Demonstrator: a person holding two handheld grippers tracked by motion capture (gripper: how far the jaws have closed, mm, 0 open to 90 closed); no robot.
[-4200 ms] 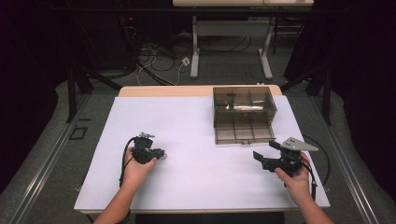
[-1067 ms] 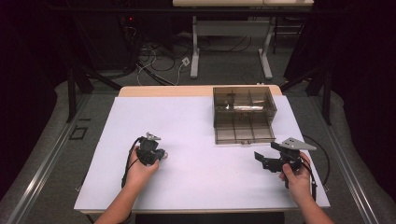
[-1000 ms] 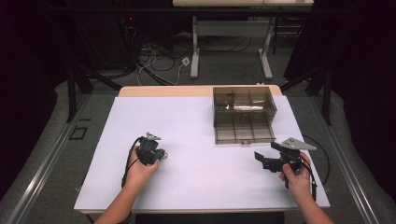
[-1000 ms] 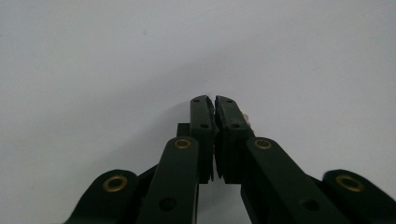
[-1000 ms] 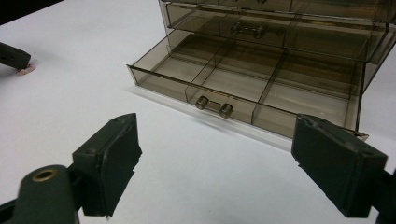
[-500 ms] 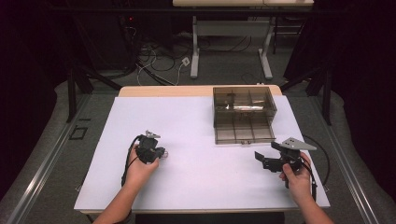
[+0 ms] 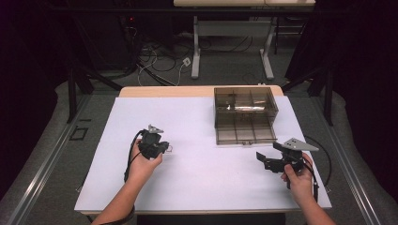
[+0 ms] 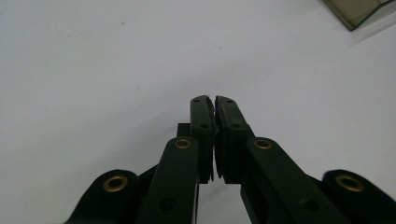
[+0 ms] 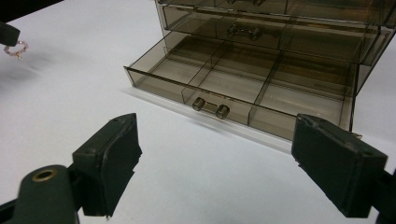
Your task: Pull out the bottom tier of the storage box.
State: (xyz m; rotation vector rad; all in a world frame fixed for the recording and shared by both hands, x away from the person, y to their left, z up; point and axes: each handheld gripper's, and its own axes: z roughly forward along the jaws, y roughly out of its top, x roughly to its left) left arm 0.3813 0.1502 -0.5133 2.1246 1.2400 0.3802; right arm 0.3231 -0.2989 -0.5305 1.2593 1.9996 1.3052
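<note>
Two hand-held grippers: the left gripper [image 7: 162, 148], mid-sheet, pinches a small pinkish chain-like trinket [image 9: 14, 48] clear of the white tabletop [image 7: 197, 173]; the right gripper [image 7: 263, 161], jaws apart, waits near the smoky transparent plastic drawer box [image 7: 244, 115], bottom drawer [image 9: 243, 84] open, probably to receive it.

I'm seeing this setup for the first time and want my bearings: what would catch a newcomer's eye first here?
The smoky see-through drawer box at the far right of the white table, its bottom drawer pulled out and divided into compartments. Next, the left gripper, shut on a small pinkish ring-like trinket just above the table. The right gripper waits open near the table's right edge, facing the drawer.
</note>
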